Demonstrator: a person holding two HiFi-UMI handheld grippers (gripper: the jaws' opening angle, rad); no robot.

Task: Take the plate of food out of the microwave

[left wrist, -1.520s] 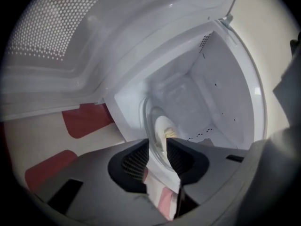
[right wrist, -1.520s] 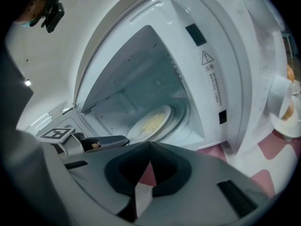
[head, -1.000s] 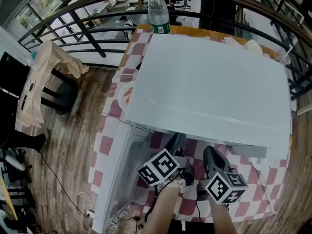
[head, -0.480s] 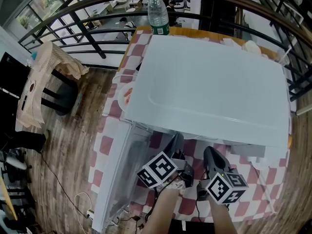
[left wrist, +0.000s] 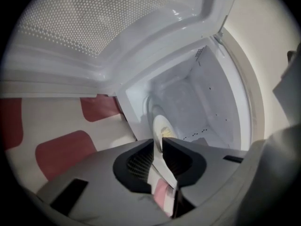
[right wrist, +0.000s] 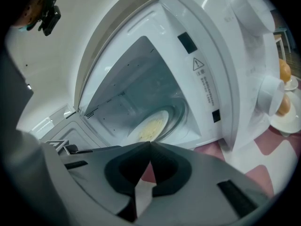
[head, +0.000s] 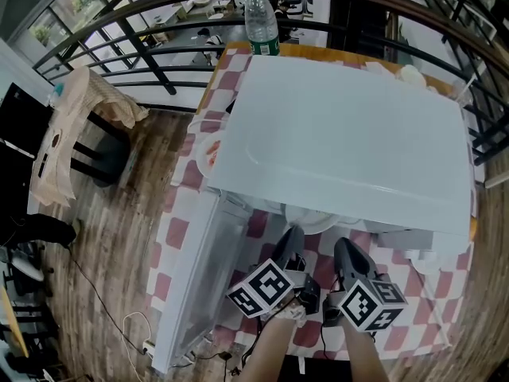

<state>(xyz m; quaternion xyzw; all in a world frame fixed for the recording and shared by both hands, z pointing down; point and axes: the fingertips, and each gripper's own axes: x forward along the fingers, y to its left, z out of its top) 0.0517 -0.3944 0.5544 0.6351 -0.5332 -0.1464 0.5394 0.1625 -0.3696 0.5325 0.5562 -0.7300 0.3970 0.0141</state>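
Centre of head view: microwave (head: pixel 342 134), white, boxy, smooth matt top w/ a shallow pressed panel. Its door (head: pixel 191 277) stands open toward lower left. In my left gripper view the door window fills the upper frame as fine dotted mesh.

Item 1, plate of food (right wrist: pixel 149 126): round, white, glossy, shallow rim, pale yellow crumbly heap at ctr. Sits inside the cavity on the clear glass turntable (right wrist: pixel 181 109), low-centre in both gripper views.

Item 2, left gripper (left wrist: pixel 157 142): mine, grey moulded plastic, dark ribbed pads. Jaws have just been opening. Thin slit between tips, nothing pinched, only cloth seen through it. Plate lies just beyond the tips, partly behind one jaw.

Item 3, right gripper (right wrist: pixel 150 143): same build. I hold it w/ tips meeting in a point, nothing between, aimed at the cavity.

Item 4, tablecloth (head: pixel 179 233): red-and-white check, rounded squares.

Misc.: clear plastic bottle (head: pixel 261 18), white cap, green label, top of head view. Second plate (head: pixel 205 156) w/ orange-red bits, left of oven. White dish (right wrist: pixel 287 120) w/ two orange-brown round pieces, right edge of right gripper view.
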